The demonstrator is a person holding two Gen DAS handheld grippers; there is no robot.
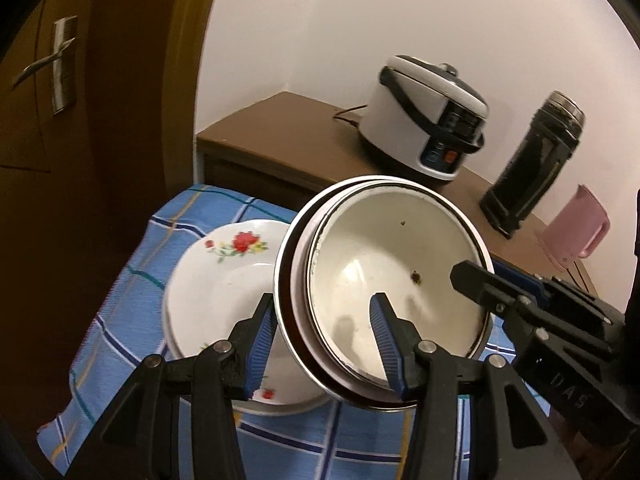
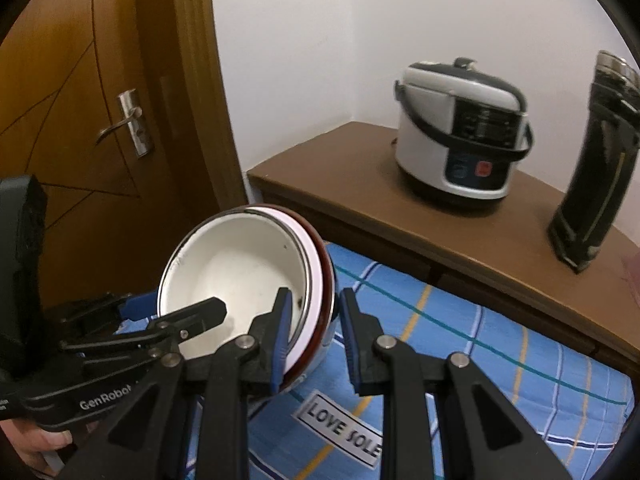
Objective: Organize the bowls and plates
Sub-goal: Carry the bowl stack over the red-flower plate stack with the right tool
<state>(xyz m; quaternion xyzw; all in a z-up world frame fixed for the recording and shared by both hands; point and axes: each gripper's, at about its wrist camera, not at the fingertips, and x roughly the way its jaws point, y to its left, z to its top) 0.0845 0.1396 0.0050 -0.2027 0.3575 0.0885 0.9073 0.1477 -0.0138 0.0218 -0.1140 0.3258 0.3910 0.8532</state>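
Together, both grippers carry a stack of nested bowls above the blue checked cloth.

Tilted toward the cameras, the nested bowls [image 1: 396,264] hang between the two tools: the left gripper [image 1: 324,312] clamps the near-left rim, one finger inside the inner white bowl and one outside, while the right gripper [image 2: 314,308] grips the opposite rim the same way, one pad inside, one outside. Just left of the stack, a flowered plate [image 1: 224,280] rests on the blue checked cloth [image 1: 120,280]. Behind, a rice cooker [image 1: 428,120] and black flask [image 1: 532,164] stand on a brown cabinet [image 1: 280,128].

Two close, downward wrist views
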